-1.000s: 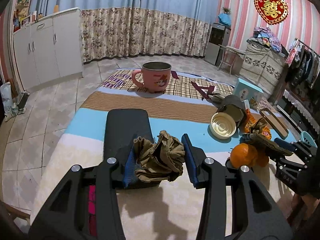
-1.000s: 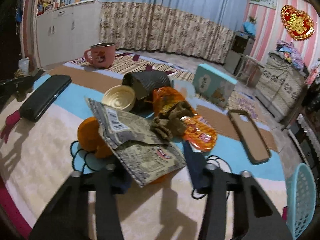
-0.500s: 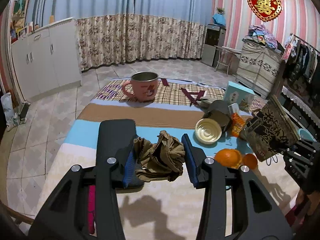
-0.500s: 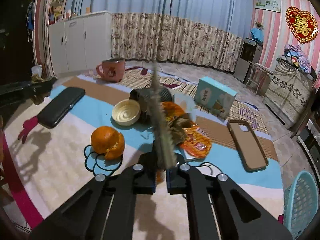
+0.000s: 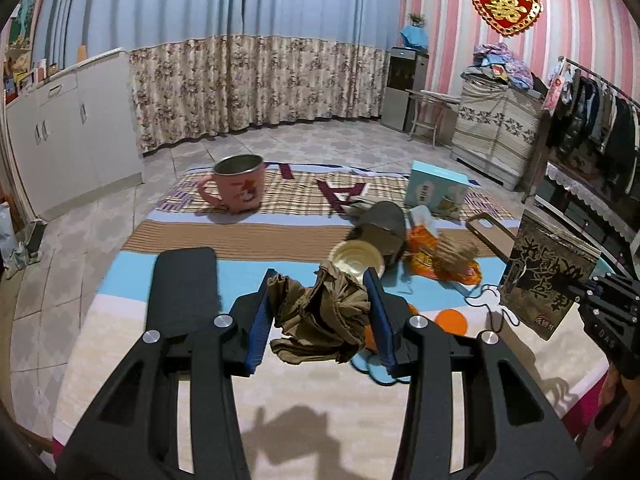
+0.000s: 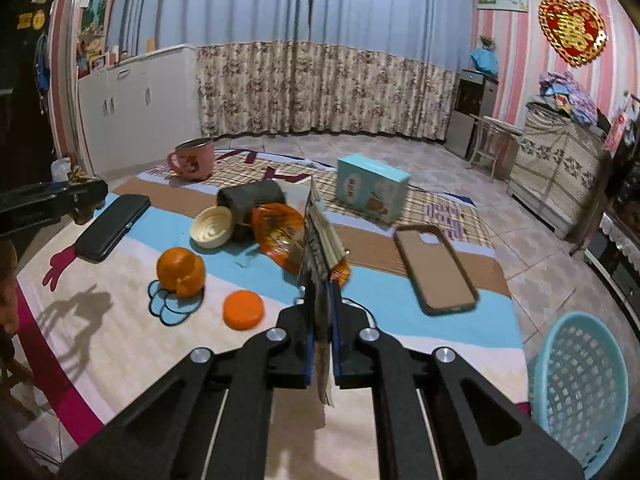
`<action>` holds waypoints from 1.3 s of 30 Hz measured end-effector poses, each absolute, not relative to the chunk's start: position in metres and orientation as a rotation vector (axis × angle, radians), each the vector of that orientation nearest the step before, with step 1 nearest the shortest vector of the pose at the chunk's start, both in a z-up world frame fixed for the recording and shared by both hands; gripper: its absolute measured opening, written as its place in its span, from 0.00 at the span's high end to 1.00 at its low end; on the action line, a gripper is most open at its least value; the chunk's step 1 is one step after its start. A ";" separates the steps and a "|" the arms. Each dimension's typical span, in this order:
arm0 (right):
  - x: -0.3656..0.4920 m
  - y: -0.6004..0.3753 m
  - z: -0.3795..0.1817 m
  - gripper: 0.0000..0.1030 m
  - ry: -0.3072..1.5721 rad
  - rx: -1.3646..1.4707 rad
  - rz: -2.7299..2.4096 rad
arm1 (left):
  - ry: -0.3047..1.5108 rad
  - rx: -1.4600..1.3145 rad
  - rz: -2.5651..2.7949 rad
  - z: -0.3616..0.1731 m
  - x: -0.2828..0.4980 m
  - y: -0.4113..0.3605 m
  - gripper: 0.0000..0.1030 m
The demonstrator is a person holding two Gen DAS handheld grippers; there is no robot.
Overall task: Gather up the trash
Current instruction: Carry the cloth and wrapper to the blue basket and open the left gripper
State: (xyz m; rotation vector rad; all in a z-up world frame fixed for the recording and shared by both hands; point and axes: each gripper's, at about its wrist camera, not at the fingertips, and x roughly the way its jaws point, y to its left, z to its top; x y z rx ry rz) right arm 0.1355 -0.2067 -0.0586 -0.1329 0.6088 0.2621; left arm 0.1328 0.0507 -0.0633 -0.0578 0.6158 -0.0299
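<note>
Left gripper holds a crumpled brown wad squeezed between its blue pads, clear above the table. Right gripper is clamped tight on a flat printed packet, which stands edge-on between its fingers.

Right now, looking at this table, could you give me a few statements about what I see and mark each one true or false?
1. The left tool grips a crumpled brown wad. True.
2. The right tool is empty. False: it is shut on a flat printed packet.
3. The pink mug lies on its side. False: it stands upright.
4. A blue basket sits at the right of the table. True.
5. The phone case rests on top of the blue box. False: it lies flat on the cloth, apart from the box.
</note>
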 end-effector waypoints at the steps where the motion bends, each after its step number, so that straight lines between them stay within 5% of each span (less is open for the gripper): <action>1: 0.135 -0.212 -0.060 0.93 0.610 -0.124 0.257 | 0.618 -0.054 -0.035 -0.064 0.132 0.047 0.59; 23: 0.119 -0.320 -0.058 0.93 0.589 -0.001 0.111 | 0.652 -0.005 -0.161 -0.068 0.147 -0.054 0.59; 39: 0.080 -0.459 -0.040 0.93 0.535 0.006 -0.182 | 0.591 0.082 -0.416 -0.061 0.153 -0.234 0.59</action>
